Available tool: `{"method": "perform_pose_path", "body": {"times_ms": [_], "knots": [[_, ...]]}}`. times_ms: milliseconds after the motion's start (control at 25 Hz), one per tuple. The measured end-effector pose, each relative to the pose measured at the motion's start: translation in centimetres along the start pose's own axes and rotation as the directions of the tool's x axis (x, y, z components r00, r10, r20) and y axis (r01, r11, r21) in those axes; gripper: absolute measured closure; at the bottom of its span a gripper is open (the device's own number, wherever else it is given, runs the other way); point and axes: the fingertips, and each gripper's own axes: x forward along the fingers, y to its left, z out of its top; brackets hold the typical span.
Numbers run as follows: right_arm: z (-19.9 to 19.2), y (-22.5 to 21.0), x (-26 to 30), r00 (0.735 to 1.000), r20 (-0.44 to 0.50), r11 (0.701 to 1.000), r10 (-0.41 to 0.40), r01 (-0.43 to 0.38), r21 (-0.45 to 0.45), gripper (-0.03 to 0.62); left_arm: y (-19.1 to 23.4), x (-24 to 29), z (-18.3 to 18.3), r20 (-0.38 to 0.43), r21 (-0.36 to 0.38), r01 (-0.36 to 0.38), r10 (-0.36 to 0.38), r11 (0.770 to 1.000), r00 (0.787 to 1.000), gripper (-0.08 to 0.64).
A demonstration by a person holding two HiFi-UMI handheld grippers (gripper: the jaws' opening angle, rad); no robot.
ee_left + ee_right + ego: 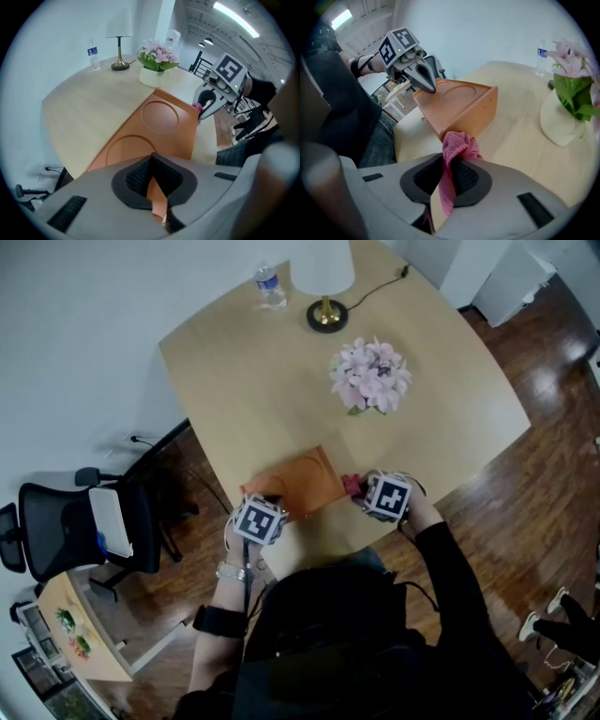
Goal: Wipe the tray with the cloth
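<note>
One tray [159,122] in left gripper [151,160], one cloth [457,143] in right gripper [449,161]

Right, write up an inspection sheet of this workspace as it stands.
Surface: light wooden table.
Job's things: orange tray at the near edge; pink cloth beside its right corner.
Clutter: water bottle, lamp, potted flowers at the far side.
Grippers: left gripper shut on the tray's edge; right gripper shut on the cloth.
Cables: lamp cord runs off the far edge.
Surroundings: office chair, wooden floor.
</note>
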Motion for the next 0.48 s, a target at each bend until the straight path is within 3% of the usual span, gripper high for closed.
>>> {"method": "perform_pose_path", "body": {"times_ms": [320, 400, 480], "knots": [[-2.7, 3.3, -0.7, 0.997, -0.003, 0.996, 0.082, -0.082, 0.023, 0.548, -0.1, 0.1, 0.3, 0.017, -0.014, 0.003, -0.002, 1.000, 1.000, 0.558], [-2.9, 2.1, -1.7, 0.998, -0.002, 0.998, 0.055, -0.055, 0.034, 0.548, -0.1, 0.1, 0.4, 0.018, -0.014, -0.002, 0.002, 1.000, 1.000, 0.558], [-2.7, -0.7, -2.7, 1.000, 0.007, 0.998, -0.025, 0.024, 0.060, 0.548, -0.2, 0.2, 0.4, 0.014, -0.017, -0.005, 0.005, 1.000, 1.000, 0.558]]}}
